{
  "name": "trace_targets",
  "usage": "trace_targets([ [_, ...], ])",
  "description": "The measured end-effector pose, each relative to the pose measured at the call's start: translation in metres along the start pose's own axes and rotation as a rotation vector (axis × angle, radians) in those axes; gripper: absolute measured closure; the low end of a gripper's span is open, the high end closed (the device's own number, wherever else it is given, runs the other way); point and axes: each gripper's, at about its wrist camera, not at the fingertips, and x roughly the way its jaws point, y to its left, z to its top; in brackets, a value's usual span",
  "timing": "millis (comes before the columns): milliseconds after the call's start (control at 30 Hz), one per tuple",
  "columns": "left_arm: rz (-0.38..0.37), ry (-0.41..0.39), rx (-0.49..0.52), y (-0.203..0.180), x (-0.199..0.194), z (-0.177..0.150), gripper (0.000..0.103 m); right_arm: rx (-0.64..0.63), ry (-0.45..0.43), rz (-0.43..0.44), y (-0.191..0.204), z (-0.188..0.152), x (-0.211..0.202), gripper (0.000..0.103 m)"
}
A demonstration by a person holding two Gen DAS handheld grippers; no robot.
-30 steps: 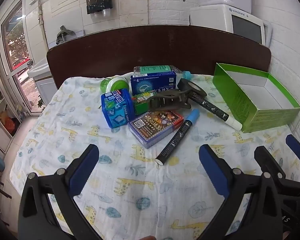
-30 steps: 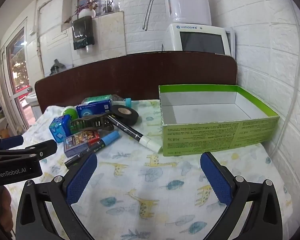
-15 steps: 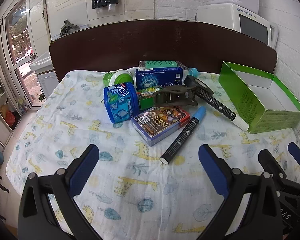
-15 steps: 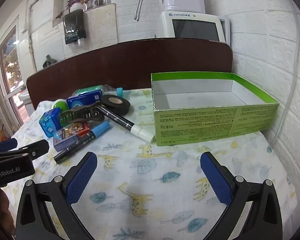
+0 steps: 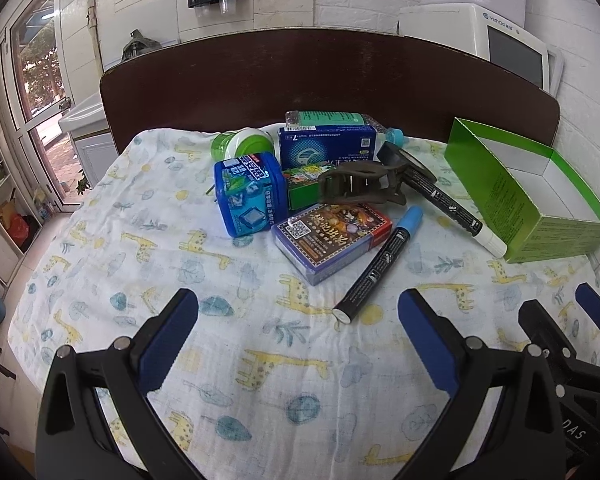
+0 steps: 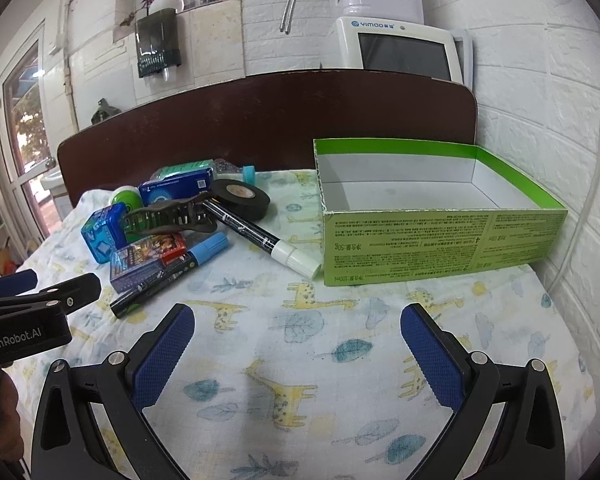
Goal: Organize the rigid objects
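Left gripper (image 5: 298, 316) and right gripper (image 6: 298, 330): jaws spread wide, holding nothing, above giraffe-print cloth (image 5: 148, 264). Cluttered items — 2 markers (image 5: 384, 264), card box (image 5: 332, 236), blue tin (image 5: 246, 198) — beside green box (image 6: 440, 236).

Pile at 12 o'clock on cloth (image 5: 220, 360): tin (image 5: 249, 199) left, card pack (image 5: 332, 238) before clip (image 5: 360, 188). Marker (image 5: 380, 268) at pack's 3 o'clock. Open box (image 5: 512, 204) at 2 o'clock, second marker (image 5: 448, 208) touching it.
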Motion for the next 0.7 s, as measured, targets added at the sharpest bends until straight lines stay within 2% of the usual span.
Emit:
trace_targets([
  [200,-0.001,0.005,-0.015,0.0052,0.0025,-0.0009,0.003,0.010,0.021,0.024,0.0008,-0.0002,0.0037,0.000],
  [700,-0.001,0.010,-0.025,0.0085,0.0042,-0.0016,0.003,-0.011,0.002,0.047,0.0077,0.0027,0.0001,0.000],
])
